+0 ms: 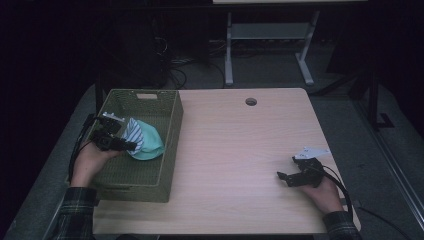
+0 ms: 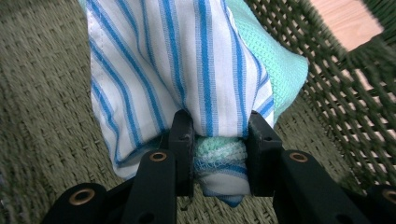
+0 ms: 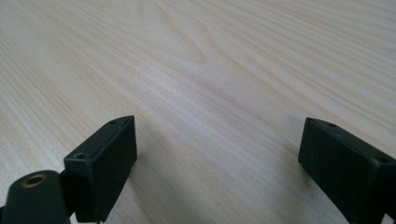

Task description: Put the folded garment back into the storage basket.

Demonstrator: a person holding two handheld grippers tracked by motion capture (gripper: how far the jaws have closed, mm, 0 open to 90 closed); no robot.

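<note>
Holding a bundle of cloth, your left gripper (image 1: 131, 145) is inside the green woven basket (image 1: 172, 145), which stands at the 9 o'clock side of the wooden table (image 1: 240, 150). In the left gripper view the two black jaws press from both sides on a gathered fold of the striped cloth (image 2: 187, 70), white with blue lines, and the mint green cloth (image 2: 280, 65) lies just behind it, touching it. A rolled edge of green and blue fabric sits between the pads (image 2: 183, 140), so the claw is narrow and closed on the cloth. The bundle hangs over the woven bottom of the basket; whether it touches the bottom, I cannot tell. In the high view the cloth bundle (image 1: 145, 140) is near the right wall of the basket, at about 3 o'clock from your left hand (image 1: 92, 160).

Your right gripper (image 1: 286, 177) rests on the table near the 4 o'clock corner, well apart from the basket. In the right gripper view its jaws stand wide, with bare wood between them. Your right hand (image 1: 325, 192) holds it low over the table surface.
</note>
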